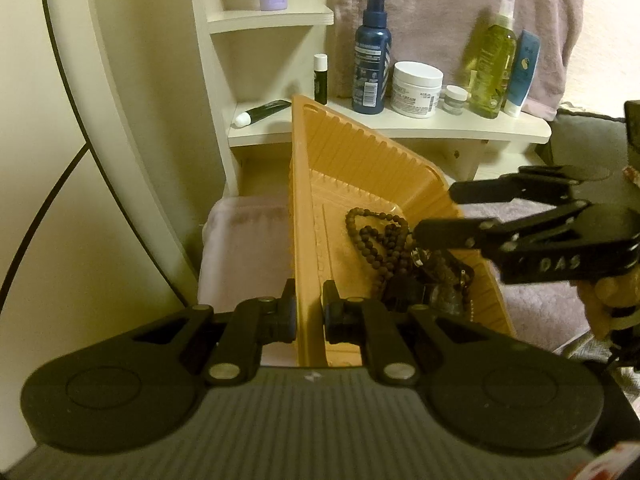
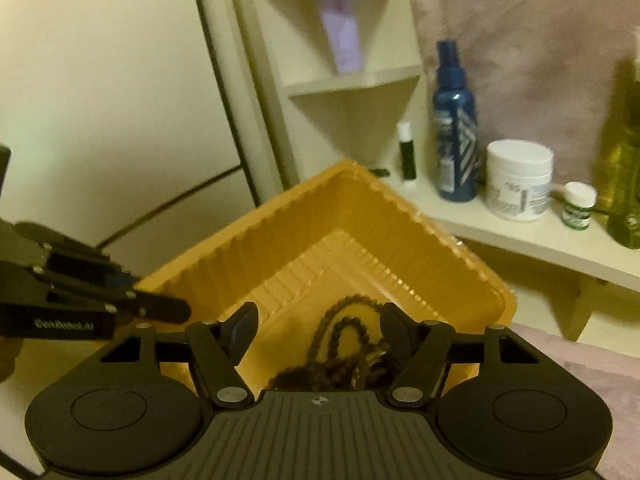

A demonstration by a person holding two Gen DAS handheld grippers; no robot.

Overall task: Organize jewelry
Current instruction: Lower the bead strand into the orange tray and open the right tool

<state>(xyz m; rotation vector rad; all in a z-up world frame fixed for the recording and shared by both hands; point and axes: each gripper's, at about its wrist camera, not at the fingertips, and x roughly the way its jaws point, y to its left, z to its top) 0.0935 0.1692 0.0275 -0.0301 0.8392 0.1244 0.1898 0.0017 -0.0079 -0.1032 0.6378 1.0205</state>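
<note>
An orange ridged plastic tray (image 1: 360, 152) is held tilted, its near rim pinched by my left gripper (image 1: 309, 308), which is shut on it. A dark brown bead necklace (image 1: 376, 240) and other dark jewelry (image 1: 440, 284) lie piled in the tray's low corner. My right gripper (image 1: 434, 216) reaches in from the right over the pile. In the right wrist view my right gripper (image 2: 320, 320) is open above the tray (image 2: 360, 208), with the bead necklace (image 2: 344, 340) just below its fingers. The left gripper (image 2: 160, 304) grips the tray's left rim.
A cream shelf (image 1: 400, 124) behind holds a blue spray bottle (image 1: 370, 60), a white cream jar (image 1: 416, 88), a small jar (image 1: 455, 99), a yellow-green bottle (image 1: 492, 64), a blue tube (image 1: 522, 76) and a black tube (image 1: 264, 112). Pink fabric (image 1: 240, 248) lies below.
</note>
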